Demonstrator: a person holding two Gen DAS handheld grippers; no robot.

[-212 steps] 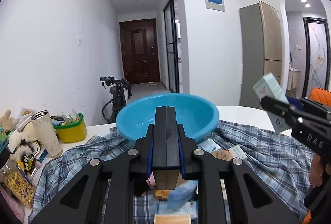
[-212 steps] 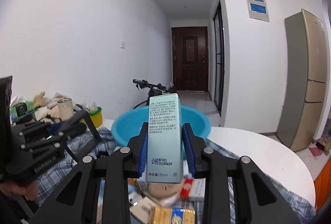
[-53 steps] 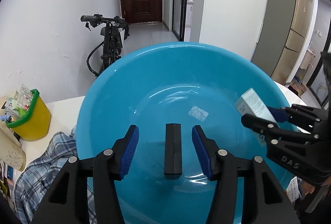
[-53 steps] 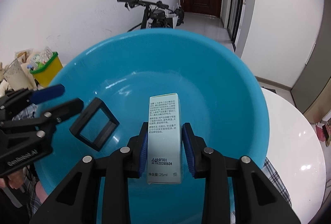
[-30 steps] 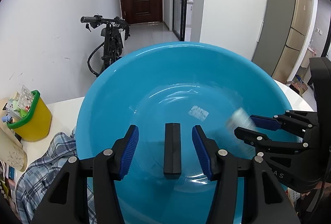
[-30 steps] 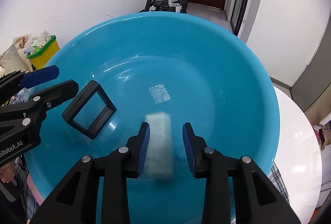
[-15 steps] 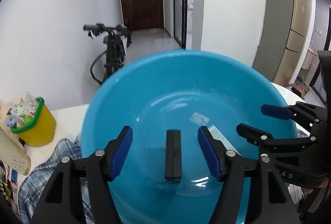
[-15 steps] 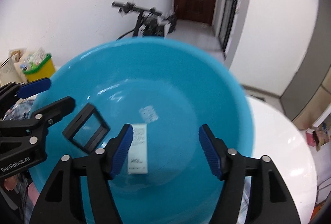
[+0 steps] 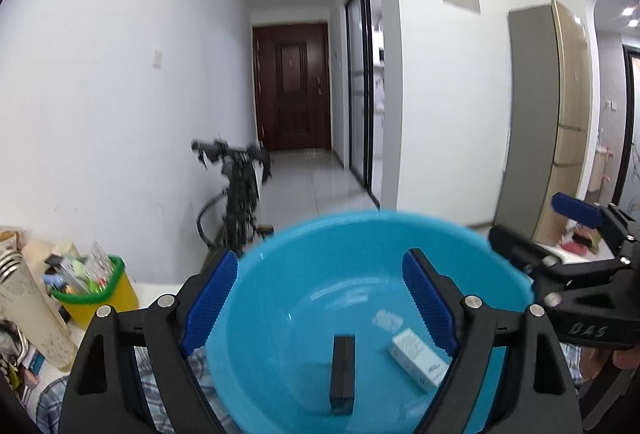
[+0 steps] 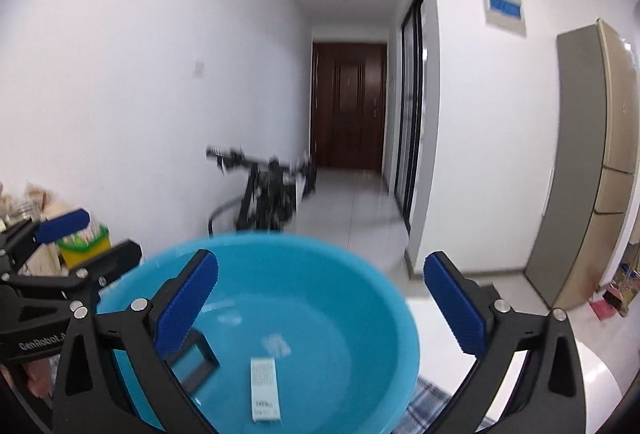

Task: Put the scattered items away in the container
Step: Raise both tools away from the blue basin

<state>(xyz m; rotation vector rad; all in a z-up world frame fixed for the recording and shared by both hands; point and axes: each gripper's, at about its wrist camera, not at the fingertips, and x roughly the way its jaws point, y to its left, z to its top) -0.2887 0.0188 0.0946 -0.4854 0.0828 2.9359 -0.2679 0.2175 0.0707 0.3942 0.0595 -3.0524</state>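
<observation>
In the left wrist view, the left gripper (image 9: 320, 298), whose fingers have just been opening, stands wide and empty; the black box (image 9: 342, 374) and pale carton (image 9: 418, 360) lie in the blue basin (image 9: 280, 314), the carton at 3 o'clock of the box. In the right wrist view, the right gripper (image 10: 320, 302), also just opened wide, holds nothing; the carton lies at 6 o'clock. Other items probably wait on the tabletop (image 10: 560, 366).

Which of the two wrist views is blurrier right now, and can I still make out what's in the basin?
Right wrist view is blurrier: bicycle and doorway smeared. Left wrist view is sharper, though the blue basin rim is soft. Both show the black box and pale carton; carton print unreadable.
</observation>
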